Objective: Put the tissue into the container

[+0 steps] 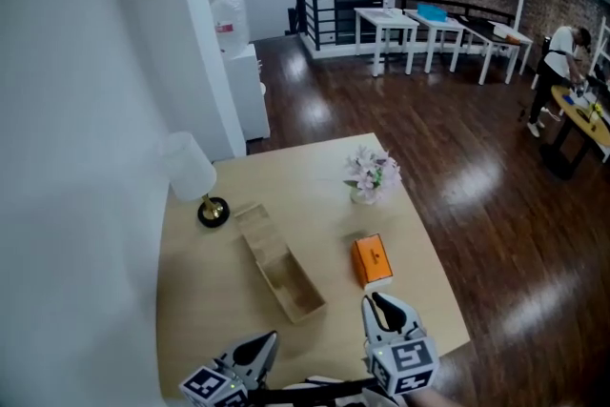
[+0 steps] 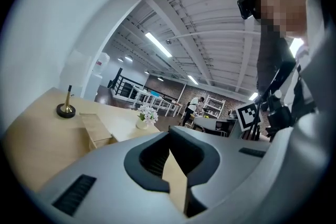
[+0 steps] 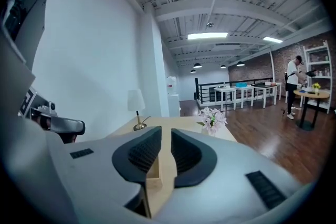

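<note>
Only one tissue box [image 1: 372, 260], one container [image 1: 286, 286].

**Grey shells, black pads, patterned cubes**

Along the bottom edge of the head view, the left gripper [image 1: 268, 339] and the right gripper [image 1: 382, 303] are showing pale grey, tapered jaws lined in black. Each is carrying a white marker cube [image 1: 412, 363] printed with black square patterns.

In the left gripper view, a smooth grey shell is filling the lower half. Its black ribbed pads [image 2: 152, 157] are forming a dark, heart-shaped patch at centre, with narrow black slotted insets [image 2: 73, 194] lying to either side. The right gripper view is showing the same grey shell, ribbed pads and insets.

At the upper right of the left gripper view, the person is wearing a black headset [image 2: 247, 5] and dark clothing crossed by black straps [image 2: 281, 76].
</note>
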A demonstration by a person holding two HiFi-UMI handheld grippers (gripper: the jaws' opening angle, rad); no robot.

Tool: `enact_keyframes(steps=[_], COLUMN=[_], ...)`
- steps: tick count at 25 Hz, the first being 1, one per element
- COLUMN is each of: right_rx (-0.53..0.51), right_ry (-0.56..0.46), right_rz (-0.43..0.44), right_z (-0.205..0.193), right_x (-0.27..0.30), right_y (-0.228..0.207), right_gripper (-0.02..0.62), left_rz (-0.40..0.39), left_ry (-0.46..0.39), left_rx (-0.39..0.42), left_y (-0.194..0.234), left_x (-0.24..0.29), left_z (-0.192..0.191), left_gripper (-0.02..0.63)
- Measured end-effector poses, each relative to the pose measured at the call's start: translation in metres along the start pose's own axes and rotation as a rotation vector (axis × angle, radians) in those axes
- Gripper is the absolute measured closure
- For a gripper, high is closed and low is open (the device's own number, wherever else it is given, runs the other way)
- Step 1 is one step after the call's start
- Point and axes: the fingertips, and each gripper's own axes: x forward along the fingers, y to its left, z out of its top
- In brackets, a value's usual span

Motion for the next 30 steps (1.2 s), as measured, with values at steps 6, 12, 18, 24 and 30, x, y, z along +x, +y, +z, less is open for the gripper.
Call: enact_keyframes(steps=[6,12,18,24,30], right_rx=[0.021,0.039,0.036,0.001,-0.020], right_ry=[0.015,0.038,0.066,0.071,0.072], right_rz=[-0.008,-0.008,-0.003,0.019,0.029], right_z=[0.002,-0.003,-0.009,-0.008,-0.003], right_x=[-0.001,0.001,0.003,0.004,0.007], right_y=[0.004,-0.002,-0.004,-0.001,0.003], right_gripper=[0.594,0.594,0.594,0.594,0.594], left_rz=[0.031,0.026,0.022,0.020,0.013], left_ry=[0.012,0.041,0.065,0.071,0.078], left_rx=[-0.011,-0.013,-0.002,-0.001,-0.008], left_y=[0.003,0.005,0.005,0.002,0.001], left_x=[-0.005,0.002,0.007,0.008,0.009], left_z=[-0.006,-0.013,-0.019,-0.019,-0.019], left_gripper=[0.606,0.606,0.606,0.606,0.606])
